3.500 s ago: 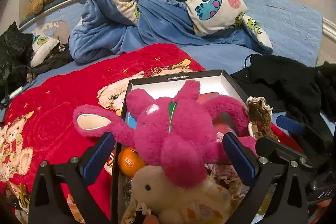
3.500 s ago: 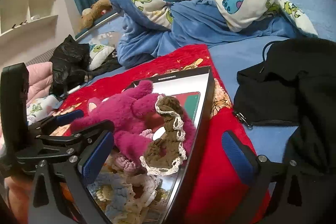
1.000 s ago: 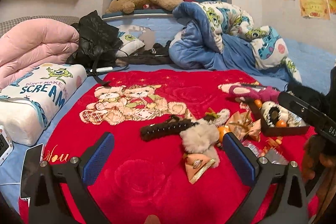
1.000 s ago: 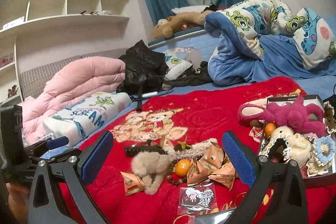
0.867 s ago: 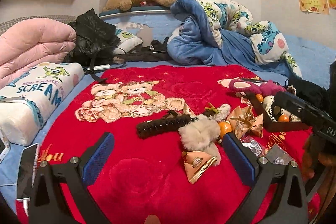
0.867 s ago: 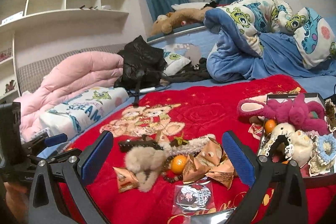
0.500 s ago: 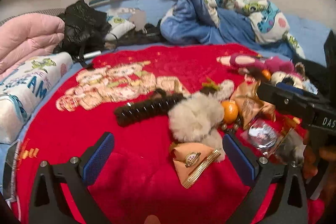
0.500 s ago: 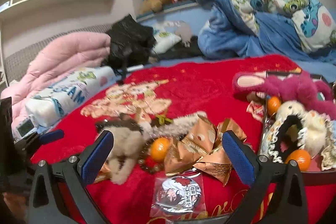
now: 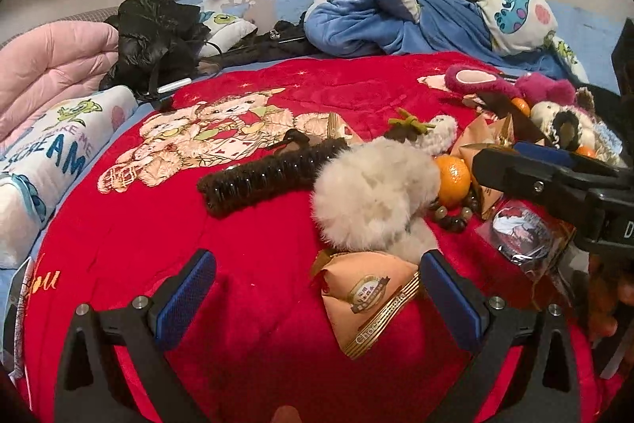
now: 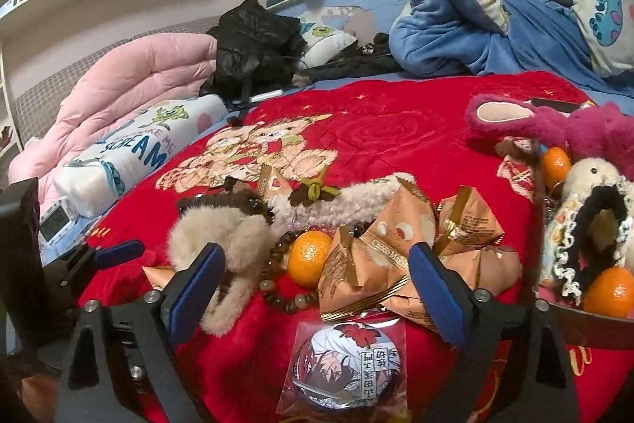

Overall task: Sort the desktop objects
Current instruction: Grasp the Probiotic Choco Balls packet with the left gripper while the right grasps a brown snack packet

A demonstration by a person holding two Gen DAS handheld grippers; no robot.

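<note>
— Red bear-print blanket [image 9: 257, 236] fills the near ground, and both claws have dropped low over the loose pile on it; a moment back they sat higher and farther off, and before that they were over the box with the pink plush.

— So a new pick is being lined up?

— That is my reading. The left gripper [image 9: 317, 298] is spread wide and empty, its right pad touching or just beside the nearest triangular snack packet [image 9: 366, 298]. Just beyond lies the beige fur piece [image 9: 372, 191], then the dark bristly clip [image 9: 269, 175] to its left.

— And the other claw?

— The right gripper [image 10: 315, 288] is also released, holding nothing. Between its pads sit the bead bracelet [image 10: 281, 278], an orange [image 10: 309, 256] and a cluster of snack packets [image 10: 396, 248]; the round badge [image 10: 346, 363] lies nearest the camera.

— Where do things go?

— Probably the box [image 10: 586, 326] at far right, which already holds the pink plush [image 10: 554, 127], a scrunchie and more oranges. Most of the pile remains unsorted.
</note>
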